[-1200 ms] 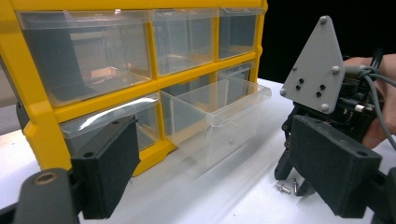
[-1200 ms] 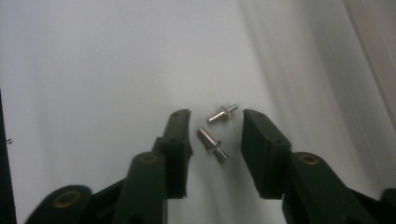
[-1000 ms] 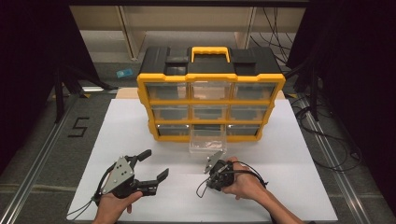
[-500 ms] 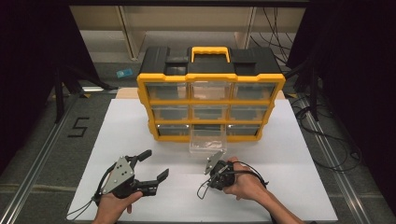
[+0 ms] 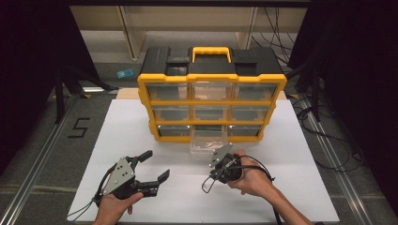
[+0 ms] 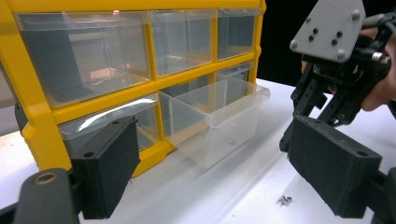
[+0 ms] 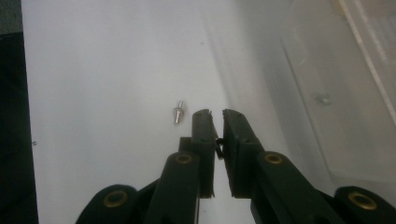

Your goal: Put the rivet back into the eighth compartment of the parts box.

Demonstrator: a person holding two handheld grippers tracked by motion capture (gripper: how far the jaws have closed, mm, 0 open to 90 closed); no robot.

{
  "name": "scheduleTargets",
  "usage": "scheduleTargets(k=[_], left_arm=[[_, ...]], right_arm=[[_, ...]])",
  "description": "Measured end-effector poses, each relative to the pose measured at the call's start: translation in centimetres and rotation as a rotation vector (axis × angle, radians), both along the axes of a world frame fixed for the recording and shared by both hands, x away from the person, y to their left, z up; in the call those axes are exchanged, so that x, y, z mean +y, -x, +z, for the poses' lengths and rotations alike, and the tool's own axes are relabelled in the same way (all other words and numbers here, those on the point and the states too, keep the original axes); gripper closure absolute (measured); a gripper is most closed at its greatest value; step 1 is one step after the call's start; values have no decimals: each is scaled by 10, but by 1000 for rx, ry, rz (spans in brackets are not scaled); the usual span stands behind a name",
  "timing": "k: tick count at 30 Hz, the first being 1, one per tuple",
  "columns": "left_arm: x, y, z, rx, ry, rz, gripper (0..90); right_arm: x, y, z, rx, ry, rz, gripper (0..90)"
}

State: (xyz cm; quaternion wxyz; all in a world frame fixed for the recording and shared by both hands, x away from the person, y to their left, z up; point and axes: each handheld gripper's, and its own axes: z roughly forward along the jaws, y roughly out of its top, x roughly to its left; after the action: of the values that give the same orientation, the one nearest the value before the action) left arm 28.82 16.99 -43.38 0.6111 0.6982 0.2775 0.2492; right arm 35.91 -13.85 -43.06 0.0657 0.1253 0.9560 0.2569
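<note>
Here we are at the white tabletop [image 5: 291,187], with the yellow-and-black organizer [image 5: 211,77] standing at the middle of its far edge. Its bottom-middle clear drawer [image 5: 209,143] is pulled well out toward the person.

Over to the right gripper [image 5: 209,183], just in front of that open drawer, gripped in the right hand [image 5: 253,180] and pointing down at the tabletop. Its own view looks straight along the jaws, and they are pinched nearly together with only a thin slit between the pads (there is a tiny dark speck in that slit, too small to make out).

And the screw [image 7: 178,113]? It is lying flat on the bare white surface, just beside the tips of the right gripper and a little to their left in that view, not touching them. In the left gripper view the same screw [image 6: 285,199] sits on the tabletop on the near side of the drawer, below the right gripper. Inside the drawer a small metal piece [image 7: 322,99] rests on the clear floor, seen blurred through the wall.

The left gripper [image 5: 156,165] sits toward the near left corner of the tabletop, held in the left hand [image 5: 115,206]. Its jaws are spread wide with nothing between them, aimed at the organizer and the drawer, and well apart from the screw.
</note>
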Motion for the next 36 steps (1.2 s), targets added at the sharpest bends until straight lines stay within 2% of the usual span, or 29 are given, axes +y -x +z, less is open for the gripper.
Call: scheduleTargets(k=[2,6,9,10,13,24,36], left_arm=[[0,0,0,0,3,2,165],[0,-1,0,-2,-5,2,165],[-1,0,0,-2,-1,2,165],[0,0,0,-1,-3,2,165],[0,0,0,-1,0,4,165],[0,-1,0,-2,1,3,165],[-1,-1,-1,0,-5,3,165]], right_arm=[[-1,0,4,-17,-8,-5,840],[-2,0,9,-22,-12,-18,840],[-3,-1,14,-44,-36,10,840],[-4,1,20,-53,-38,-7,840],[-4,1,27,-60,-53,-12,840],[-5,1,46,-110,-89,-12,840],[-8,0,59,-145,-124,-16,840]])
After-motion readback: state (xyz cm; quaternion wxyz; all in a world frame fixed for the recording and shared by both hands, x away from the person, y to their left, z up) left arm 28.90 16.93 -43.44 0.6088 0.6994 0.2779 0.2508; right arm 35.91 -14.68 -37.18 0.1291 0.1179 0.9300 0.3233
